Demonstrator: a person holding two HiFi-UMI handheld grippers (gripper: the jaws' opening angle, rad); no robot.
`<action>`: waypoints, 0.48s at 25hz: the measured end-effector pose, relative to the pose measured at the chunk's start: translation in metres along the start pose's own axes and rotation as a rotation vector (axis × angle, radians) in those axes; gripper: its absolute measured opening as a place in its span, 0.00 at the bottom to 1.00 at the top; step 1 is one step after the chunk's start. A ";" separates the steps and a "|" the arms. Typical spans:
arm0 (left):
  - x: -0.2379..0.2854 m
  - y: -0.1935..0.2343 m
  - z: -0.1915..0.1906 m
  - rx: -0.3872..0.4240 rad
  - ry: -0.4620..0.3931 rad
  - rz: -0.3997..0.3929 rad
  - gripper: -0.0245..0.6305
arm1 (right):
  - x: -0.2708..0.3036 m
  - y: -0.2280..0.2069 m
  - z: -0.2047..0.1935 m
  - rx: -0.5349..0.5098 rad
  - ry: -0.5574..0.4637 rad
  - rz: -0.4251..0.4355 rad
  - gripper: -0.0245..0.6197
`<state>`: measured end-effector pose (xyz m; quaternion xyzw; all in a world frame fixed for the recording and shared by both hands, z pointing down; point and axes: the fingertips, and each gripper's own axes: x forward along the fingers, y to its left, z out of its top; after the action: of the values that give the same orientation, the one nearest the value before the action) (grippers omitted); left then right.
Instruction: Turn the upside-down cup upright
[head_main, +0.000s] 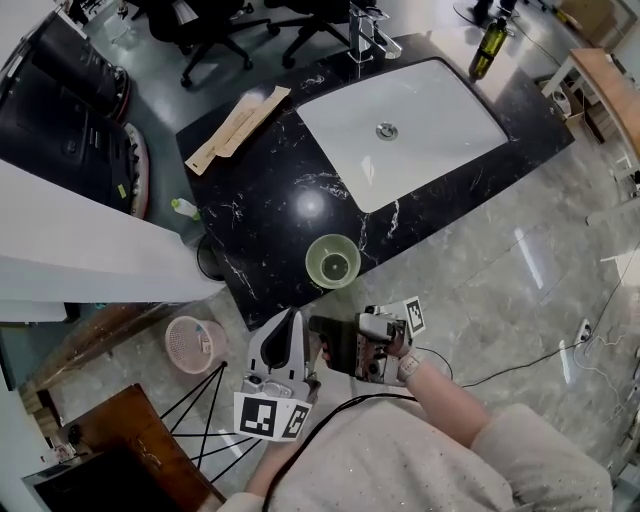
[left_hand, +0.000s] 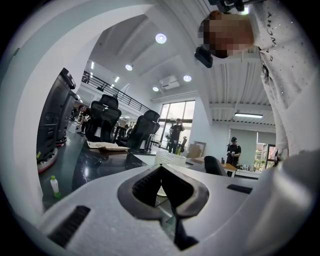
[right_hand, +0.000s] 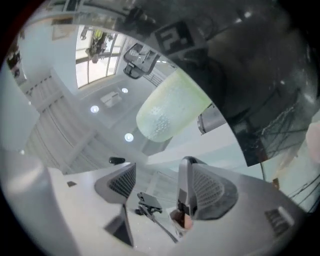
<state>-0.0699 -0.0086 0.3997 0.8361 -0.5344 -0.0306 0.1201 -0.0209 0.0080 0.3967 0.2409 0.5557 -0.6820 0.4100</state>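
Observation:
A pale green textured cup stands mouth-up on the black marble counter, close to its front edge. My left gripper, white, is held below the counter edge, a little left of the cup, with its jaws together and nothing in them. In the left gripper view the gripper points level at the cup beyond its tips. My right gripper, dark, is just below the cup. In the right gripper view the gripper tilts upward and stands open and empty, with the cup above and apart from it.
A white sink with a faucet fills the counter's far right. Brown paper sheets lie at its far left. A green bottle stands at the back right corner. On the floor to the left are a pink basket and a small bottle.

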 end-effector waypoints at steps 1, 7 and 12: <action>0.001 0.000 0.000 0.000 -0.001 -0.003 0.05 | 0.000 0.002 -0.005 -0.031 0.028 -0.034 0.58; 0.006 -0.008 -0.002 -0.002 -0.010 -0.033 0.05 | -0.021 0.000 -0.008 -0.380 0.171 -0.425 0.15; 0.013 -0.018 -0.003 0.000 -0.026 -0.063 0.05 | -0.020 0.018 -0.003 -0.779 0.273 -0.694 0.07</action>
<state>-0.0474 -0.0128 0.3988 0.8520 -0.5093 -0.0452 0.1124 0.0050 0.0157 0.4014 -0.0405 0.8626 -0.4834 0.1435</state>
